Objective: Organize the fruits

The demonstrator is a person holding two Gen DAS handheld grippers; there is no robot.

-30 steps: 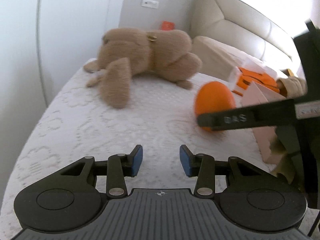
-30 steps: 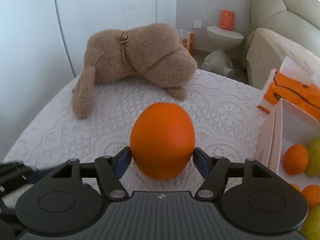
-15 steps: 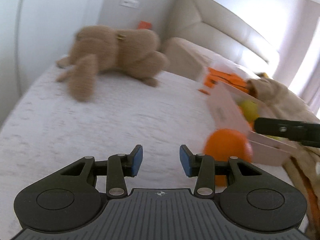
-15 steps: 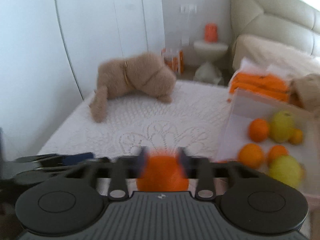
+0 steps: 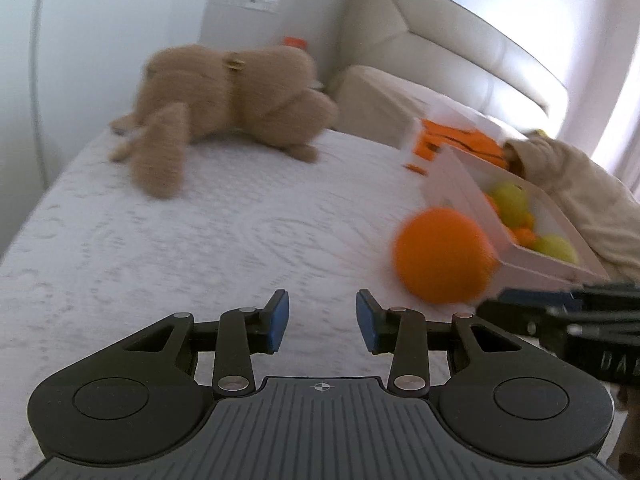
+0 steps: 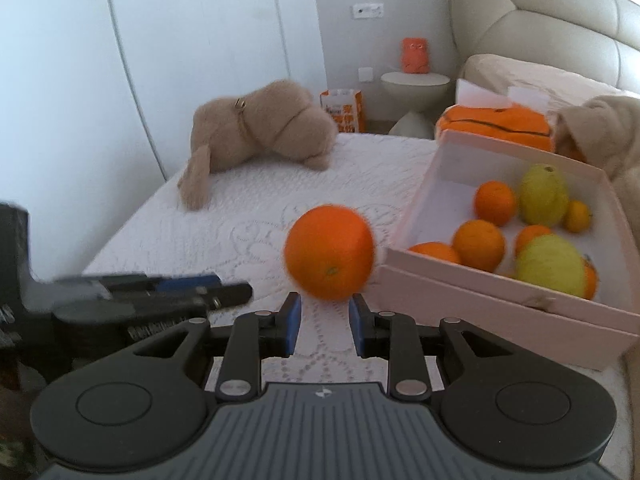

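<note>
A large orange [image 6: 330,252], blurred, sits just past the fingertips of my right gripper [image 6: 325,320], not between its blue pads. Those jaws stand narrow and shut with nothing in them. In the left wrist view the same orange [image 5: 442,256] lies beside the near corner of the pale pink box [image 5: 452,184], with the right gripper [image 5: 500,304] low at the right. The box [image 6: 480,292] holds several oranges and yellow-green fruits. My left gripper [image 5: 322,320] hovers over the white bedspread, its jaws closing on nothing.
A brown plush toy [image 6: 264,132] lies at the far side of the bed. An orange pouch [image 6: 496,124] and a beige garment [image 6: 600,128] sit behind the box. The left gripper [image 6: 192,284] reaches in from the left. A round side table [image 6: 416,80] stands beyond the bed.
The right gripper held the orange between its pads a second ago; its jaws have since closed narrow and the orange is out in front. The right hand moved toward the box.
</note>
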